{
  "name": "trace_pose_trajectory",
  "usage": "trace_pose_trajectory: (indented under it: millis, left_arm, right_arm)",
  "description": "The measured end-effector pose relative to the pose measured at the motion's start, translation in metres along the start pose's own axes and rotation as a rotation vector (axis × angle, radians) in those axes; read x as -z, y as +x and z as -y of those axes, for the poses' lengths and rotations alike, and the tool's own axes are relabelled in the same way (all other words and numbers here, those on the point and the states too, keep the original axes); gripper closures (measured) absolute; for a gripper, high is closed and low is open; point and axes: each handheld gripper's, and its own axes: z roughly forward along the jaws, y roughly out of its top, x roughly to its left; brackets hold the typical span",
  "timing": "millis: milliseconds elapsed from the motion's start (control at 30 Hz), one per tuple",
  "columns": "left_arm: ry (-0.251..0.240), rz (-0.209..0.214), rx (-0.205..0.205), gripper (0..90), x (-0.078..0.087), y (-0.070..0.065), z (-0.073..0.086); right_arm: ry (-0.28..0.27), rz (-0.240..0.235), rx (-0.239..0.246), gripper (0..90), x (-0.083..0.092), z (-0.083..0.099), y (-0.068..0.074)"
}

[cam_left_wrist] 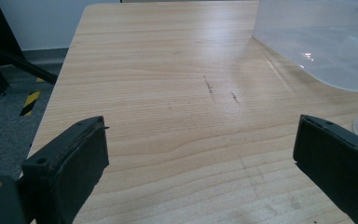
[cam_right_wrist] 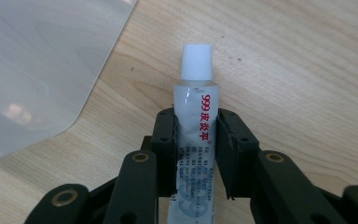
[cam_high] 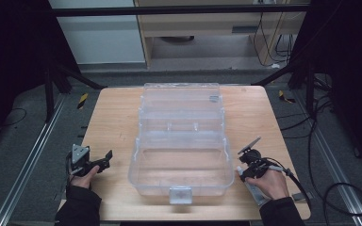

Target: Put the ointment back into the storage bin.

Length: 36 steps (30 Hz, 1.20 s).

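A clear plastic box (cam_high: 181, 155) with its lid folded back stands open in the middle of the wooden table (cam_high: 113, 122). My right gripper (cam_high: 243, 172) is shut on a white tube (cam_right_wrist: 196, 126) with red print and a ribbed white cap, right of the box near the table's front edge. The tube lies along the table, with its cap past the jaws. In the high view the tube (cam_high: 250, 187) shows under the hand. My left gripper (cam_high: 107, 158) is open and holds nothing, left of the box just above the table (cam_left_wrist: 177, 112).
The box's front latch (cam_high: 180, 194) faces the table's front edge. The box wall (cam_left_wrist: 321, 42) is at the upper right of the left gripper view, and its corner (cam_right_wrist: 37, 70) at the left of the right gripper view. Black stand legs, cables and floor rails surround the table.
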Motion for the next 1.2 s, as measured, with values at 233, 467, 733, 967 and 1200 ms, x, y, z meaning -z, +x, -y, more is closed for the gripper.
trace_pose_trajectory:
  millis: [233, 467, 733, 967, 1200]
  left_arm:
    - [0.003, -0.002, 0.000, 2.6, 0.000, 0.000, 0.000]
    - [0.003, -0.002, -0.002, 2.7, 0.000, 0.000, 0.000]
    - [0.003, 0.002, -0.008, 2.7, 0.000, -0.001, 0.000]
    - [0.004, 0.000, -0.008, 2.7, 0.000, -0.001, 0.000]
    - [0.005, 0.001, -0.004, 2.7, 0.000, 0.000, 0.000]
  right_arm:
    - [-0.062, -0.021, -0.016, 70.1, 0.022, 0.006, -0.010]
    - [-0.143, -0.024, 0.019, 70.0, 0.037, 0.006, -0.012]
    - [-0.257, -0.039, 0.031, 70.1, 0.052, 0.006, -0.014]
    - [-0.365, -0.060, 0.022, 70.1, 0.074, 0.006, -0.019]
    - [-0.415, -0.066, 0.065, 70.0, 0.089, 0.003, -0.017]
